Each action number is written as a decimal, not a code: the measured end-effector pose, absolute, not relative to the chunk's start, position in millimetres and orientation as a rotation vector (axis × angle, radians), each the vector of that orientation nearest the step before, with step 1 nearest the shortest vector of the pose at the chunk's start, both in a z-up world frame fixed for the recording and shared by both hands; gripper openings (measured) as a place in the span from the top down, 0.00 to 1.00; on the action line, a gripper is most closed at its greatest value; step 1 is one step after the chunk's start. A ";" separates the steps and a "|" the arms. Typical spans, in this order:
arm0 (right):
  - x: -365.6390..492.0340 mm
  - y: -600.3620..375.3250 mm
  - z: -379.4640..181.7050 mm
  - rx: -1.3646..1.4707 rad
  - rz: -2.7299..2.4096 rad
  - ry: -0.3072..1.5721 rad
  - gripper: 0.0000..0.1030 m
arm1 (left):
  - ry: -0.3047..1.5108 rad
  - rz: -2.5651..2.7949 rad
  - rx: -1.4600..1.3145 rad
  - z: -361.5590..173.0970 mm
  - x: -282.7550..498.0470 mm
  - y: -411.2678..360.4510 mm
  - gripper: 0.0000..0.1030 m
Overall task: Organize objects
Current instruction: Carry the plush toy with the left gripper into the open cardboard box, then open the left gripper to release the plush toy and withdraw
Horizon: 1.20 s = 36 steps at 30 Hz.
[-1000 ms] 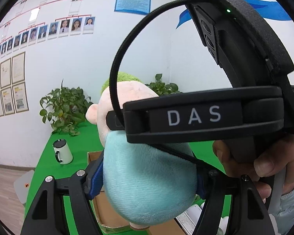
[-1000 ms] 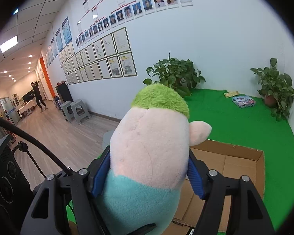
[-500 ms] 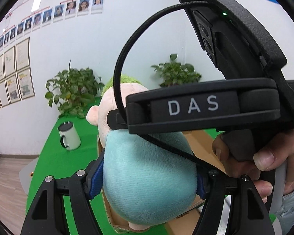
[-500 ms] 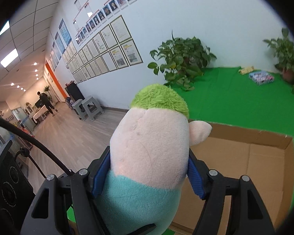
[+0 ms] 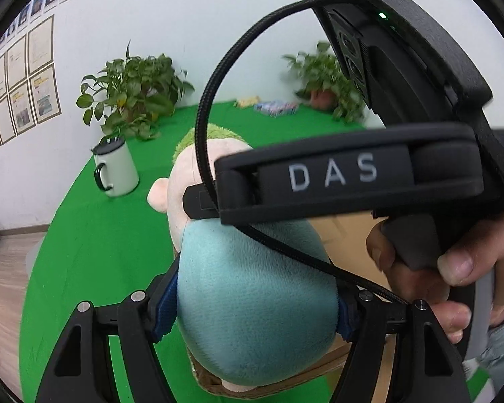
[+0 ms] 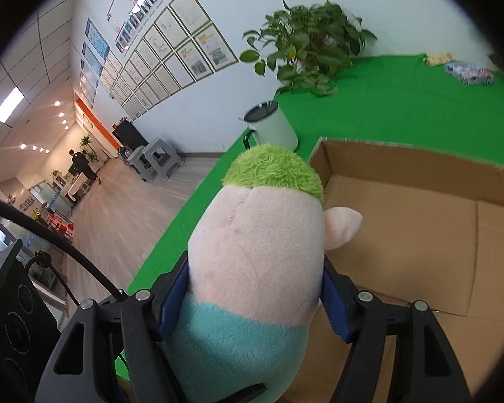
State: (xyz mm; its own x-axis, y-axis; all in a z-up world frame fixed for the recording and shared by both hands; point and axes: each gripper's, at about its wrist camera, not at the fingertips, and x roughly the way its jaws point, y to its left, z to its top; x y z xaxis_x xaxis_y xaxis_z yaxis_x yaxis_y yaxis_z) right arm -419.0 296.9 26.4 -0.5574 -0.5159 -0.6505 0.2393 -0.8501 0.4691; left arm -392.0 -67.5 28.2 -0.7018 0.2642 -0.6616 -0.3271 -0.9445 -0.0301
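Note:
A plush toy (image 5: pixel 252 302) with a teal body, pale pink head and green hair is held between both grippers. The blue pads of my left gripper (image 5: pixel 255 312) press on its teal body. My right gripper (image 6: pixel 255 299) is shut on the plush toy (image 6: pixel 258 245) at the base of the head. Its black housing (image 5: pixel 336 174), marked DAS, crosses the left wrist view, with a person's hand (image 5: pixel 453 262) on the handle. The toy hangs head-forward over the near left corner of an open cardboard box (image 6: pixel 420 235), whose inside looks bare.
The box stands on a green cloth table (image 6: pixel 386 100). A white mug (image 6: pixel 272 127) with a black lid stands just beyond the box's left corner. Potted plants (image 5: pixel 134 90) and a small colourful packet (image 6: pixel 468 72) are at the back. The table's left edge drops to a wood floor.
Both grippers have come down with the plush toy and tilted toward the table. The box now fills more of the right wrist view. The grip has not changed.

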 end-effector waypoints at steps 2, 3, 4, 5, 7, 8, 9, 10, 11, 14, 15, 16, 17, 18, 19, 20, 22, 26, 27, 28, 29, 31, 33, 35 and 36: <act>-422.7 300.5 12.5 1.160 -2.368 -0.498 0.33 | 0.179 2.628 -1.042 11.9 -389.7 -65.9 0.33; -424.7 302.7 4.3 1.157 -2.345 -0.517 0.33 | 0.212 2.627 -1.064 1.7 -393.9 -64.4 0.33; -425.5 305.2 -5.2 1.161 -2.317 -0.545 0.33 | 0.247 2.622 -1.084 -9.5 -396.7 -62.6 0.33; -426.6 308.2 -11.9 1.169 -2.296 -0.575 0.33 | 0.266 2.619 -1.098 -19.1 -396.7 -61.8 0.33; -426.0 310.3 -21.6 1.185 -2.280 -0.604 0.33 | 0.237 2.608 -1.146 -42.8 -406.3 -64.8 0.33; -425.9 309.0 -25.4 1.211 -2.283 -0.600 0.33 | 0.195 2.595 -1.175 -52.8 -408.6 -66.5 0.33; -426.0 306.9 -28.2 1.248 -2.286 -0.589 0.33 | 0.152 2.582 -1.198 -57.3 -409.2 -68.0 0.33; -426.6 304.6 -28.8 1.275 -2.286 -0.580 0.33 | 0.119 2.570 -1.206 -61.1 -408.8 -70.0 0.33; -426.3 303.0 -29.0 1.299 -2.285 -0.568 0.33 | 0.095 2.563 -1.209 -66.1 -411.4 -74.0 0.33; -426.3 299.4 -38.8 1.342 -2.275 -0.577 0.31 | 0.077 2.569 -1.195 -72.0 -395.2 -73.0 0.32; -425.0 301.0 -40.1 1.329 -2.274 -0.600 0.31 | 0.079 2.575 -1.196 -73.2 -397.0 -74.3 0.31; -424.5 301.7 -41.3 1.325 -2.274 -0.608 0.31 | 0.075 2.583 -1.196 -74.6 -398.6 -75.9 0.28; -422.9 301.5 -42.1 1.317 -2.283 -0.602 0.31 | 0.078 2.598 -1.196 -74.9 -400.8 -78.0 0.27; -422.0 301.2 -43.3 1.315 -2.289 -0.597 0.30 | 0.092 2.612 -1.191 -72.6 -398.5 -77.4 0.27; -418.3 302.2 -43.7 1.311 -2.290 -0.617 0.29 | 0.113 2.630 -1.189 -70.1 -391.4 -75.2 0.25; -421.7 304.8 -46.0 1.309 -2.287 -0.627 0.28 | 0.144 2.655 -1.191 -64.7 -388.7 -74.8 0.22; -419.6 304.1 -45.3 1.305 -2.300 -0.629 0.24 | 0.206 2.680 -1.160 -53.4 -367.4 -69.5 0.20; -422.9 309.1 -43.8 1.289 -2.311 -0.715 0.15 | 0.311 2.751 -1.095 -33.3 -333.7 -75.2 0.19; -422.4 310.9 -42.8 1.283 -2.306 -0.747 0.12 | 0.304 2.764 -1.079 -28.2 -324.1 -79.0 0.19; -419.9 314.3 -41.1 1.277 -2.287 -0.798 0.09 | 0.274 2.776 -1.064 -20.8 -311.0 -84.0 0.18; -419.7 313.9 -38.3 1.273 -2.279 -0.821 0.06 | 0.240 2.788 -1.052 -16.0 -301.8 -89.7 0.18; -415.0 313.7 -29.9 1.266 -2.276 -0.830 0.02 | 0.184 2.833 -1.017 -6.2 -287.7 -100.7 0.18; -407.4 311.4 -17.7 1.273 -2.293 -0.800 0.02 | 0.114 2.891 -0.968 5.1 -271.2 -113.0 0.18; -393.8 309.5 1.9 1.237 -2.321 -0.763 0.02 | 0.022 2.913 -0.928 21.0 -243.3 -118.1 0.18; -384.4 310.0 13.3 1.203 -2.344 -0.743 0.02 | -0.020 2.922 -0.904 27.7 -233.7 -121.5 0.14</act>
State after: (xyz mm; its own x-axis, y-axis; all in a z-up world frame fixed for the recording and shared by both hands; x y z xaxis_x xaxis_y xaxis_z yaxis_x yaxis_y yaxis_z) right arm -384.4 310.0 13.3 -0.5485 -0.5657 -0.6158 0.1079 -0.7781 0.6188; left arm -233.7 -121.5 27.7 -0.8221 0.0829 -0.5633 -0.0752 -0.9965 -0.0369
